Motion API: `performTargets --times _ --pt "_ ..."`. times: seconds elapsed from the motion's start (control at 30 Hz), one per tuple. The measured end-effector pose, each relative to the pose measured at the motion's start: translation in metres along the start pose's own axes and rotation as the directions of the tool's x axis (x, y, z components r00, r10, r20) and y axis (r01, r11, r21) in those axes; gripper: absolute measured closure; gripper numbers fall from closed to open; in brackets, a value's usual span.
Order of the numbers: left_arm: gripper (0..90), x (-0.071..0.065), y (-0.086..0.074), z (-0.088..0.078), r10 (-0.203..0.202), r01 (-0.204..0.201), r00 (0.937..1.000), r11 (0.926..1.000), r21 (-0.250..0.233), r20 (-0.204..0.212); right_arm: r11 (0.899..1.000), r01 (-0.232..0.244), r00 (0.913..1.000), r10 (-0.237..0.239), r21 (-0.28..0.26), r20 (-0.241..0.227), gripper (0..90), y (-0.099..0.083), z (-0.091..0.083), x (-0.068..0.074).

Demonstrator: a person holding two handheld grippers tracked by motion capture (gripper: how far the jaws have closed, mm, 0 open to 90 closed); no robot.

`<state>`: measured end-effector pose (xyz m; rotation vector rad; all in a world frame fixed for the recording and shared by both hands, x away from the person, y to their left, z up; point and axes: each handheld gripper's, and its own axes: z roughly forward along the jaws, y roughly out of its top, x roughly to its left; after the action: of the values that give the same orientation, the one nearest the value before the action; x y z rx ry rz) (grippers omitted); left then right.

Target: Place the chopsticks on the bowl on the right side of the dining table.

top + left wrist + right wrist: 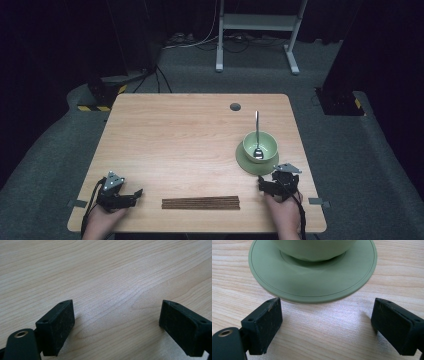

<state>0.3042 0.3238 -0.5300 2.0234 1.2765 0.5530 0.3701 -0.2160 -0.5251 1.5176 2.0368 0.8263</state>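
We rest both grippers on the table (pixel 190 130), jaws spread wide and empty.

Our right gripper (pixel 274 186) sits just before the green saucer (pixel 312 287) and its bowl (pixel 260 145) near the right edge; our left gripper (pixel 131 196) lies at the near-left corner, the brown sticks (pixel 200 202) between them.

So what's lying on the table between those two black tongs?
In the high view, a bundle of dark brown wooden chopsticks lies between the left tongs and the right tongs.
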Motion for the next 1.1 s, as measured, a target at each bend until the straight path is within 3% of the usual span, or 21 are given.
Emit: performTargets --times 0.6,0.8,0.87,0.97,1.1 --pt "12.1 -0.001 0.001 0.001 -0.011 0.011 0.9999 0.9999 0.003 -0.01 0.999 0.038 0.9984 -0.037 0.009 -0.043 5.1 0.0 0.0 -0.003" --pt "11.3 0.0 0.002 0.002 -0.014 0.014 0.9999 0.9999 0.006 -0.008 0.999 0.042 0.9986 -0.041 0.018 -0.034 4.3 0.002 0.001 -0.002" --pt "11.2 0.0 0.002 0.002 -0.014 0.014 0.9999 0.9999 0.006 -0.009 0.998 0.06 0.998 -0.06 0.006 -0.02 4.0 0.003 -0.002 -0.001" --pt "11.3 0.0 0.002 0.002 -0.015 0.015 0.9999 0.9999 0.005 -0.007 0.999 0.05 0.9984 -0.05 -0.015 -0.025 4.0 0.004 -0.008 0.0" --pt "11.2 0.0 0.002 0.002 -0.014 0.014 0.9999 0.9999 0.005 -0.007 0.997 0.069 0.9968 -0.071 -0.029 -0.039 4.3 0.003 -0.016 0.003"
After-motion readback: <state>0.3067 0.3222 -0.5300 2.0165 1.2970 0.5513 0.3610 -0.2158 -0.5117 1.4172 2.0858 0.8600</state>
